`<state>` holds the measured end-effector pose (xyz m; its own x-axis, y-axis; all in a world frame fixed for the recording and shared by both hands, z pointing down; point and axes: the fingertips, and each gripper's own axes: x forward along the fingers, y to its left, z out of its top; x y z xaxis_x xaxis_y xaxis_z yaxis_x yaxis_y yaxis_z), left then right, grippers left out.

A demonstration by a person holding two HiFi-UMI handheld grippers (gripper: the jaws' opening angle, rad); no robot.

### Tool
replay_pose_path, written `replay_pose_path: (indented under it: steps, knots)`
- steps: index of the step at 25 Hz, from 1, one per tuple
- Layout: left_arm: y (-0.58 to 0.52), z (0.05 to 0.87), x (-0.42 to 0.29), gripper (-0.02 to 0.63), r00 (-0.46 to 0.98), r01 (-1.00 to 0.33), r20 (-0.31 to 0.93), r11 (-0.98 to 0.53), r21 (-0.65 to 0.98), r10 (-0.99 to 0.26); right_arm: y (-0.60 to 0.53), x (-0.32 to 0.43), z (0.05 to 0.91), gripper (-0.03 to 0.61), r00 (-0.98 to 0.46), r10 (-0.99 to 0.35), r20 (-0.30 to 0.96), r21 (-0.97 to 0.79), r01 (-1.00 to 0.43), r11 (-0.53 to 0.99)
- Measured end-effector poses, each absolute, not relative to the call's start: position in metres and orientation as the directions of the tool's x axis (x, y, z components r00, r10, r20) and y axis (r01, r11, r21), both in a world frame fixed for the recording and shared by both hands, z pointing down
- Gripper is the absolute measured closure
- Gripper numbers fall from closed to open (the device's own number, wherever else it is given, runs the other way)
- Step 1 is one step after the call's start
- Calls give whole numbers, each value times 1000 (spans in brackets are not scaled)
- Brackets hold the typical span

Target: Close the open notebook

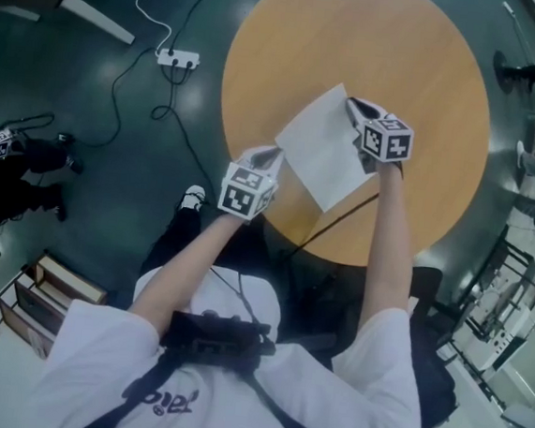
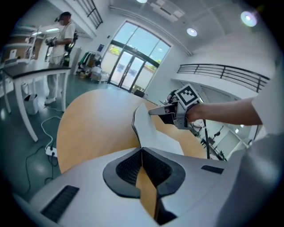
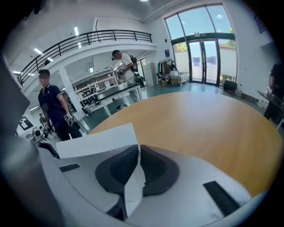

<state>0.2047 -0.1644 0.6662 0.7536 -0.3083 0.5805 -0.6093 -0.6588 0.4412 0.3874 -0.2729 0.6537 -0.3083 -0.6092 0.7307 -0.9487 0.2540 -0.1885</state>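
Left gripper [image 1: 270, 153] and right gripper [image 1: 357, 107] pinch opposite edges of the notebook [image 1: 322, 152] above the table's [image 1: 360, 38] near edge, seemingly to fold it shut.

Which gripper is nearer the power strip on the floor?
Left. The left gripper clamps the notebook at the edge toward the power strip; the right gripper clamps the opposite edge, farther off.

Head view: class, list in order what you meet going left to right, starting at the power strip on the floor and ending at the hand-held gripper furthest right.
power strip → left hand-held gripper → notebook → right hand-held gripper
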Motion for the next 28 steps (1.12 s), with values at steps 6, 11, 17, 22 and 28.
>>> replay_pose_path:
  steps: [6, 11, 17, 22, 28]
  knots:
    - [-152, 653, 215, 592, 758, -494, 586, -839, 227, -287, -261, 390, 641, 538, -317, -667, 675, -242, -948, 206]
    - [-144, 648, 222, 592, 767, -386, 589, -916, 107, -254, -251, 398, 638, 538, -284, -717, 637, -272, -953, 136]
    - [-123, 640, 231, 592, 776, -204, 593, -975, -85, -214, -231, 411, 633, 538, -240, -754, 611, -294, -954, 66]
    - [-103, 632, 244, 594, 784, -80, 596, -981, -179, -173, -206, 413, 628, 540, -230, -760, 608, -299, -953, 50]
    - [-81, 632, 255, 592, 786, -1, 608, -983, -181, -113, -160, 421, 628, 540, -173, -775, 608, -297, -955, -19]
